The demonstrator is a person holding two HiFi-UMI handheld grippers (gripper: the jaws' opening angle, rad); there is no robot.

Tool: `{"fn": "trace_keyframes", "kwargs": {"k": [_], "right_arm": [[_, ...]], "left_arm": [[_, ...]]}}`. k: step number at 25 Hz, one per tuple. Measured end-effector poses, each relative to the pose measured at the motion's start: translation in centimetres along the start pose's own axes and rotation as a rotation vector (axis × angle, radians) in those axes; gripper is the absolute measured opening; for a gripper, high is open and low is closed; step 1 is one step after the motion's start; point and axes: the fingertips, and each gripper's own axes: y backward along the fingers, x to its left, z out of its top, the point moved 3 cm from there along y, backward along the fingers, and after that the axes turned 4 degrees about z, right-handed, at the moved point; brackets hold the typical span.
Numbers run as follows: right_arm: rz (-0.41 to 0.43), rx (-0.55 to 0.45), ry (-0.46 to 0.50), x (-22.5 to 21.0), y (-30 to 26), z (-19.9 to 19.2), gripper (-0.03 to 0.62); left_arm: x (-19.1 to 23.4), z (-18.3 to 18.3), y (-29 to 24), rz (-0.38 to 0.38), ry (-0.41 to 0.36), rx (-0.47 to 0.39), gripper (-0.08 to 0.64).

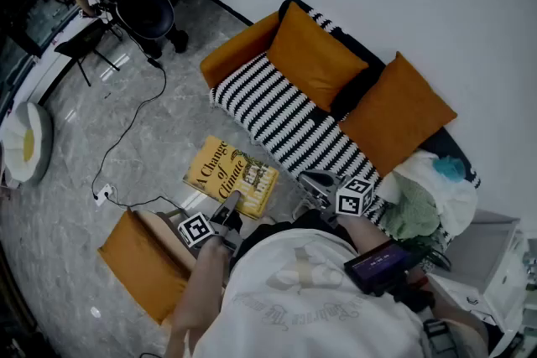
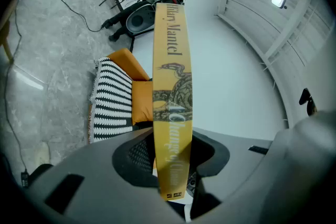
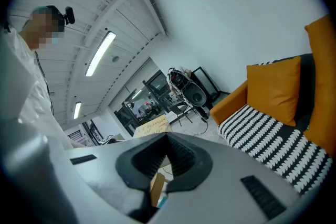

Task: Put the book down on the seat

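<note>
A yellow book titled "A Change of Climate" hangs over the grey floor, just in front of the sofa's black-and-white striped seat. My left gripper is shut on its near edge. In the left gripper view the book's spine stands upright between the jaws of the left gripper, with the striped seat beyond. My right gripper hovers at the seat's front edge, holding nothing. In the right gripper view the jaw tips of the right gripper meet, and the seat lies to the right.
Two orange cushions lean on the sofa back. A heap of clothes fills the sofa's right end. An orange cushion lies on the floor at my left, near a cable and socket. A person stands by a black machine far left.
</note>
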Motion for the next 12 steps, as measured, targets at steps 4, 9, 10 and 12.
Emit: {"fn": "trace_keyframes", "kwargs": {"k": [4, 9, 10, 12], "right_arm": [[-0.023, -0.021, 0.000, -0.4, 0.8, 0.0, 0.014], [-0.038, -0.036, 0.024, -0.5, 1.7, 0.0, 0.014], [-0.040, -0.042, 0.027, -0.4, 1.6, 0.1, 0.014], [-0.041, -0.061, 0.021, -0.3, 1.5, 0.4, 0.014]], "left_arm": [[0.7, -0.3, -0.6, 0.009, -0.001, 0.023, 0.144], [0.5, -1.0, -1.0, -0.008, -0.001, 0.043, 0.144], [0.5, -1.0, -0.9, -0.010, -0.002, 0.044, 0.144], [0.4, -0.9, -0.6, -0.018, 0.005, 0.040, 0.144]]}}
